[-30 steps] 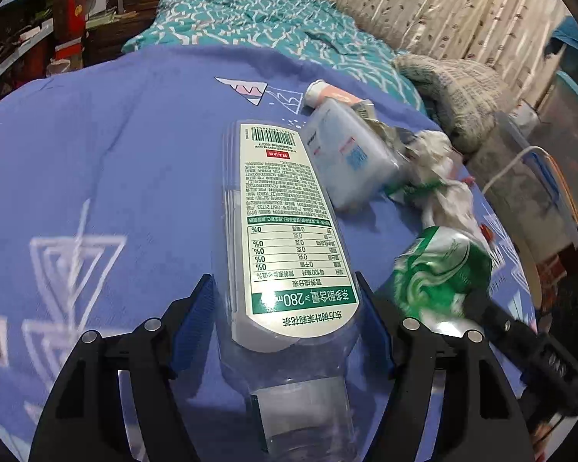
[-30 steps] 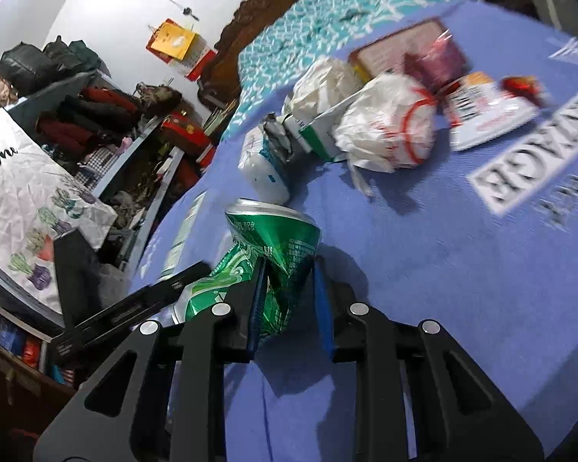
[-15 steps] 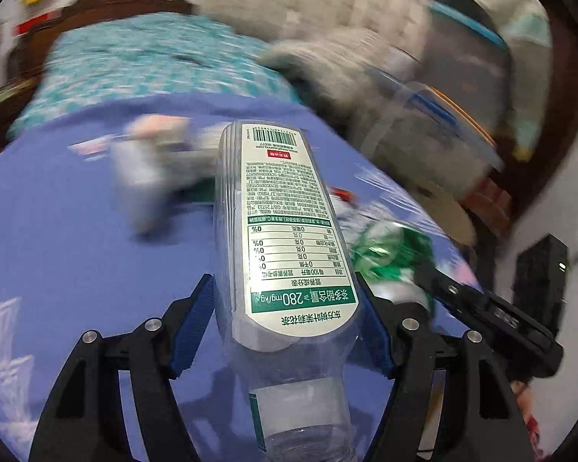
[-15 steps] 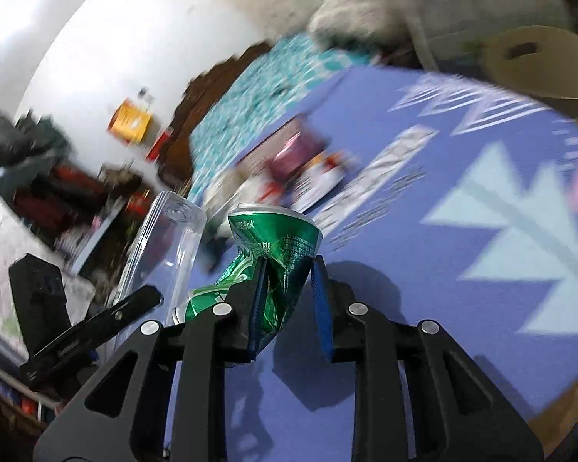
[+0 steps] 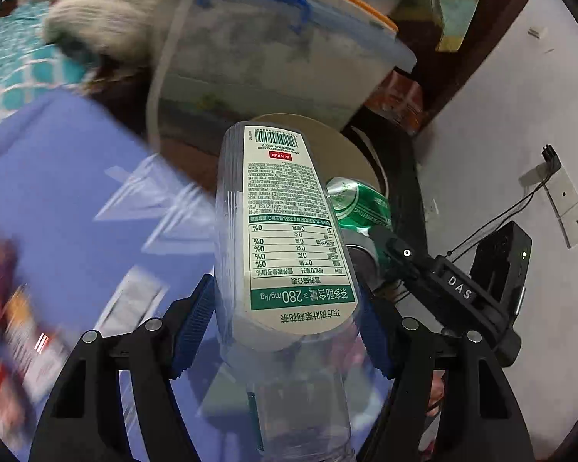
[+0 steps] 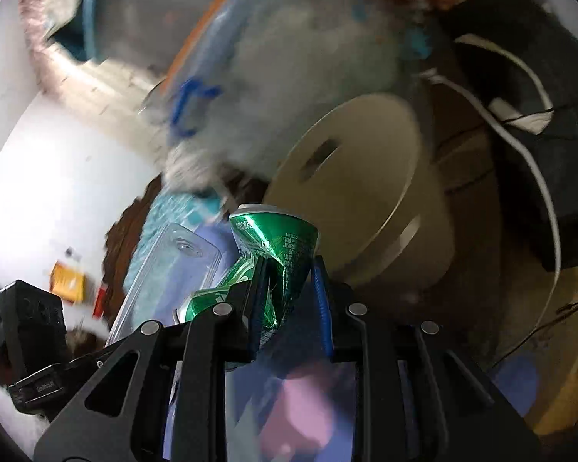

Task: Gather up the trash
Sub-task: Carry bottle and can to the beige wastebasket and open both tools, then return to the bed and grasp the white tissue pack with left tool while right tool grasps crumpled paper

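My left gripper (image 5: 285, 323) is shut on a clear plastic bottle (image 5: 289, 231) with a white and green label, its base pointing away. My right gripper (image 6: 289, 281) is shut on a crushed green can (image 6: 277, 246). The can (image 5: 360, 204) and right gripper also show to the right in the left wrist view, and the bottle (image 6: 169, 269) shows to the left in the right wrist view. Both are held in the air past the edge of the purple bedcover (image 5: 69, 200), near a beige round bin (image 6: 366, 181) with a slotted lid. The bin's rim (image 5: 350, 146) shows behind the bottle.
A clear storage box (image 5: 273, 54) with blue handle and orange lid stands behind the bin. A white cable (image 6: 520, 88) and dark objects lie right of the bin. Wrappers (image 5: 15, 327) lie blurred on the bedcover at left. A white wall with a socket (image 5: 562, 200) is at right.
Both grippers have swung right, away from the trash pile on the bed, carrying the bottle and the can toward the beige bin beside the bed. Grips are unchanged.
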Available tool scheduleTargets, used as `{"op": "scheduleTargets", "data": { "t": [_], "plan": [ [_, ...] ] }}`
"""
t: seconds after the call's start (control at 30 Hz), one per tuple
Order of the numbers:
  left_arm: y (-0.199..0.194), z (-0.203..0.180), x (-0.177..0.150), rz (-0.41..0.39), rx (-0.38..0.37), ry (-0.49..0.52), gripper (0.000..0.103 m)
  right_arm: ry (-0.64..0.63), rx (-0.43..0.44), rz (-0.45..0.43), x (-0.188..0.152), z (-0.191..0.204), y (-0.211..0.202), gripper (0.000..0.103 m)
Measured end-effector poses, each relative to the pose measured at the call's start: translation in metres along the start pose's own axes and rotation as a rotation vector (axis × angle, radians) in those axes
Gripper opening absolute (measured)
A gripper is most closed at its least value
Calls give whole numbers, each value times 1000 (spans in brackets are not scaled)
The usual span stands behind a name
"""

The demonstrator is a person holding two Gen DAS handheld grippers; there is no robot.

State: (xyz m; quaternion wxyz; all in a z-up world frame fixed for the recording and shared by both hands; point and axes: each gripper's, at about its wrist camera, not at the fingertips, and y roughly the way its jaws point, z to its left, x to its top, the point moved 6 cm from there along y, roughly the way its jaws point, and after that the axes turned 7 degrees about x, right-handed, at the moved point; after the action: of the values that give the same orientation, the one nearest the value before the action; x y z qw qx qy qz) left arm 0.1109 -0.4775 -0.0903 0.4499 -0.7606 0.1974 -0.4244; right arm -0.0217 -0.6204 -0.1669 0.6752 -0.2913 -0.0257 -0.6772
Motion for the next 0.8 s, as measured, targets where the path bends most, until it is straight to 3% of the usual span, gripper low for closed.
{"op": "scheduleTargets", "data": {
  "t": [0.13,0.3,0.37,0.4,0.67,0.8],
  "plan": [
    [41,-15,31,51,-29,-27,66,24,-72,-23,20,-23,2,26],
    [82,-12,49,120,-40,-117,70,37,-92,-40,30,-35,1,33],
    [85,-7,49,122,-43,-143,77,27,-107,-57,29,-31,1,62],
    [86,-7,51,116,-51,-154,78,14,-114,-75,28,-29,-1,63],
    [37,14,46,17,-44,-178,80,-124,-170,-148,25,-4,-11,63],
    [-16,33,15,-87,-33,-177,80,-197,-182,-199,4,21,-26,63]
  ]
}}
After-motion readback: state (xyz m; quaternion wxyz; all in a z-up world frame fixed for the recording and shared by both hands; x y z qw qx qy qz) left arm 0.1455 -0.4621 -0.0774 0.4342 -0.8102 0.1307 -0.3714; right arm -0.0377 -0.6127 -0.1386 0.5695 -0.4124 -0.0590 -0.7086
